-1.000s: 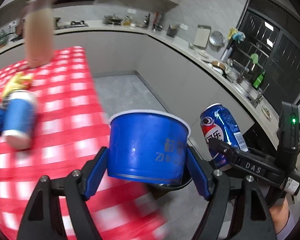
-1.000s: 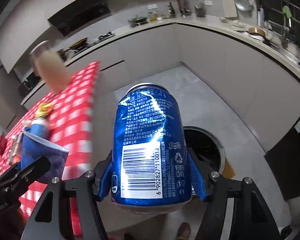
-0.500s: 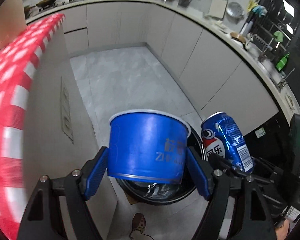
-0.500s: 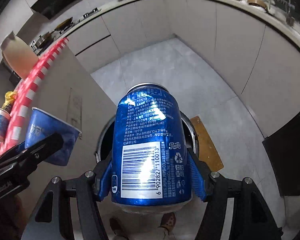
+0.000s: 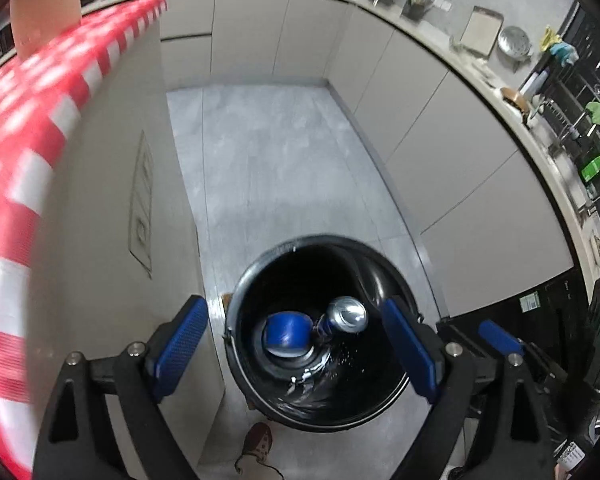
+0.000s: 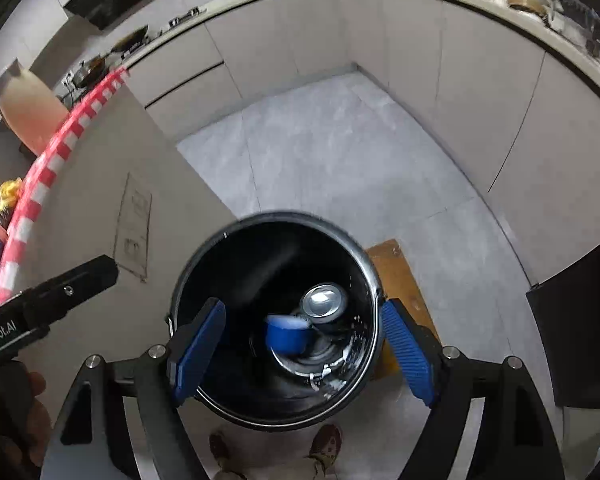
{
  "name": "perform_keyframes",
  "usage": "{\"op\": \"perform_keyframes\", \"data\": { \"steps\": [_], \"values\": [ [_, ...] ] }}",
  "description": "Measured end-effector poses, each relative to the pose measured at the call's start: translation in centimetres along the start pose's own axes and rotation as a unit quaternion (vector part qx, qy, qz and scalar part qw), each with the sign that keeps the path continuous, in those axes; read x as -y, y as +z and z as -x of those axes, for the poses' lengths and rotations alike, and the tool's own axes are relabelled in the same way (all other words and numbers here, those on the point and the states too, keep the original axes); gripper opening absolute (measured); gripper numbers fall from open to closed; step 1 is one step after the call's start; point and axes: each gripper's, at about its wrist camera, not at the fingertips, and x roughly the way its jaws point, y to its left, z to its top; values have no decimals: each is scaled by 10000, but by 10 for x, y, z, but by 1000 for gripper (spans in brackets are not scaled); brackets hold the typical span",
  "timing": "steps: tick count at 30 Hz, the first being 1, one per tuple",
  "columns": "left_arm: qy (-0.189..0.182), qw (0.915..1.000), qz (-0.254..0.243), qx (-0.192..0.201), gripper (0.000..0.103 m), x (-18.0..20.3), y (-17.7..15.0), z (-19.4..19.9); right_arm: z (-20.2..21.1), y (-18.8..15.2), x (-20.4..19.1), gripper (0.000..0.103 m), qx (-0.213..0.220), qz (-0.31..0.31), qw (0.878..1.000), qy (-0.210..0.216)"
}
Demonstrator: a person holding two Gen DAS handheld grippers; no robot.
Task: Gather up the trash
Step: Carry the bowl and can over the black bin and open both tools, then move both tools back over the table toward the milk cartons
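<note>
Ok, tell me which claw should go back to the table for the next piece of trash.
Left, probably. Both claws hang open over the bin, cup and can already inside. The left claw sits nearer the checked table; the right claw is farther, on the floor side.

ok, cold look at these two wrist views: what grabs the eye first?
The black trash bin sits dead centre on the grey floor, with a blue cup and a blue can side by side at its bottom. Both tools hang open and empty above it, left tool and right tool. The red-checked tablecloth runs along the left edge.
</note>
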Motion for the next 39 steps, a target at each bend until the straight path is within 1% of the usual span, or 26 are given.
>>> {"op": "perform_keyframes", "data": {
  "steps": [3,6,7,12,13,15,19,23,28,33,39],
  "values": [
    [-29,9999,-73,152,90,4,3,24,21,0,-9,82,161,-5,9999,10],
    [-88,9994,-124,305,90,-1,10,51,43,1,-29,82,321,52,9995,-5],
    [-93,9992,-139,366,90,-7,9,65,52,0,-36,82,377,62,9993,17],
    [-111,9980,-224,585,90,-30,7,104,90,-5,-80,82,609,125,9980,113],
    [-82,9976,-237,649,90,-41,5,118,98,-7,-92,82,656,171,9976,119],
    [-45,9972,-232,704,90,-55,2,128,107,-12,-116,82,732,230,9969,185],
    [144,9969,-197,753,90,-96,-8,150,122,-22,-169,83,820,345,9952,406],
    [429,9955,-98,844,90,-135,-21,171,126,-33,-219,83,800,469,9935,665],
    [708,9921,223,1015,90,-188,-30,198,128,-46,-285,83,785,786,9894,932],
    [882,9877,506,1186,90,-239,-38,220,132,-56,-342,83,834,1090,9846,1083],
    [939,9849,672,1290,90,-293,-48,234,128,-71,-398,83,861,1264,9817,1133]
  ]
}}
